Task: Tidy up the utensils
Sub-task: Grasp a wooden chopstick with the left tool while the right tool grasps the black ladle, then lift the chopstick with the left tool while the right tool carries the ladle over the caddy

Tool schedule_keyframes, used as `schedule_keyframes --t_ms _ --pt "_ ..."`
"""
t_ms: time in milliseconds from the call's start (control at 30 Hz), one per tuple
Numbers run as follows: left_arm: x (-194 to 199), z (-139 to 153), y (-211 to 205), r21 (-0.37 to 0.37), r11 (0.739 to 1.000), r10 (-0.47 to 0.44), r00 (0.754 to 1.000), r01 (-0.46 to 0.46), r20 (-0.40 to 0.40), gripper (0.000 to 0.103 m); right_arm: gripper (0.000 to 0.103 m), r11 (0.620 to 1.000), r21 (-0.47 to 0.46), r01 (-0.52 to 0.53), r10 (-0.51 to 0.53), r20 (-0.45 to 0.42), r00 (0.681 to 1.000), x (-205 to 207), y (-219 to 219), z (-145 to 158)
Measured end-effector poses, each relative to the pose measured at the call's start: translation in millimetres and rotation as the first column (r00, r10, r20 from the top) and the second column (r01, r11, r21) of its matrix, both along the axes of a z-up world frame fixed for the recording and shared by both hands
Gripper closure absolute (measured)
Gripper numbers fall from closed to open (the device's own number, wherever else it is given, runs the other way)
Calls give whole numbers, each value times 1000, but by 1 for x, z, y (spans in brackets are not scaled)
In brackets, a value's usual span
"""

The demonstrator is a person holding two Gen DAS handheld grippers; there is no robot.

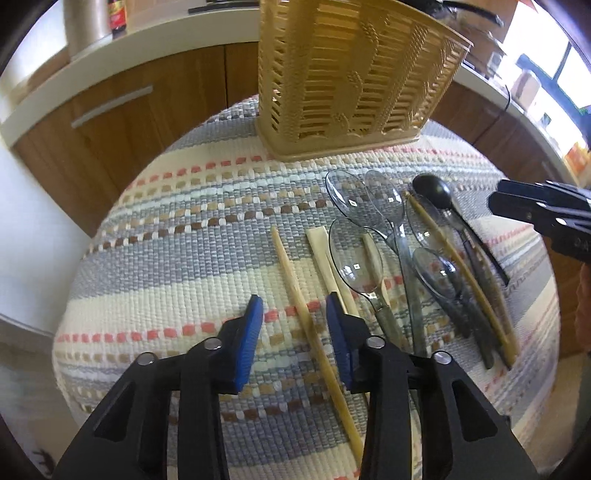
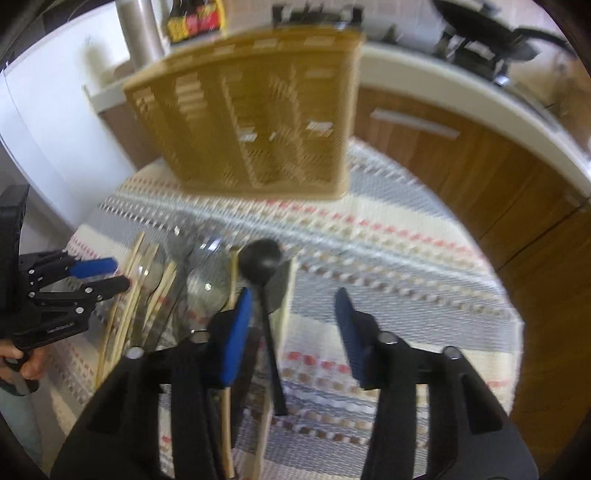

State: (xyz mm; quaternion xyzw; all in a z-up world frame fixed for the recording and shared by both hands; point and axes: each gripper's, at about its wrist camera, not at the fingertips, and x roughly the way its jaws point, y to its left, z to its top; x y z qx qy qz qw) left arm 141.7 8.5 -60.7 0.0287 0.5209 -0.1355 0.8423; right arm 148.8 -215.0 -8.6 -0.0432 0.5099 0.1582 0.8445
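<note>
A tan slotted utensil basket [image 1: 347, 74] [image 2: 251, 122] stands at the far side of a striped woven mat [image 1: 184, 258]. Before it lies a heap of clear plastic spoons [image 1: 351, 199], a black spoon [image 1: 432, 190] [image 2: 260, 256] and wooden chopsticks. My left gripper [image 1: 295, 321] hangs low over the mat. Its blue pads stand apart on either side of one chopstick [image 1: 291, 280] without pressing it. My right gripper [image 2: 293, 321] is open over the black spoon's handle, which runs beside its left pad. Each gripper shows at the edge of the other's view: the right gripper [image 1: 495, 203], the left gripper [image 2: 118, 275].
Wooden cabinet doors [image 1: 129, 110] under a white counter run behind the mat. A metal canister [image 1: 85, 26] and a sauce bottle [image 1: 117, 14] stand on the counter, a dark pan on a stove [image 2: 480, 29] further right. A hand [image 2: 29, 363] holds the left gripper's handle.
</note>
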Motion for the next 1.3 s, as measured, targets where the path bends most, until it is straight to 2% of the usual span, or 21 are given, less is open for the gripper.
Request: schedule_keyframes --t_ms 167,200,300,467,633,733,867,1133,1300 --pt "6 1 -3 44 999 -1 1000 1 2 87 69 998 49 -50 54 -81 995 14 15 -12" --pt "6 1 -4 52 999 0 1000 0 5 92 70 997 46 -54 58 -92 994 16 19 -14" --pt "12 0 -4 54 999 5 1000 -5 1 96 74 997 29 -64 67 -117 991 26 28 -19" --pt "16 1 -3 44 999 -3 1000 4 -10 96 74 998 -12 -67 64 -162 985 39 45 -31" --pt "18 2 -1 50 999 -9 1000 10 -18 95 76 998 -14 -66 62 -183 981 45 59 -39" --pt "20 1 -7 81 997 -12 1000 13 -14 95 96 998 -12 -67 63 -189 980 48 66 -44" --pt "20 1 -18 116 993 -11 1000 10 6 99 98 998 49 -49 57 -190 980 44 58 -44" --pt "6 16 -7 -9 999 35 998 -35 49 99 98 989 145 -37 53 -108 993 14 26 -14" --pt "-3 22 -7 -48 998 39 998 -37 51 99 98 984 177 -27 40 -73 997 -3 5 0"
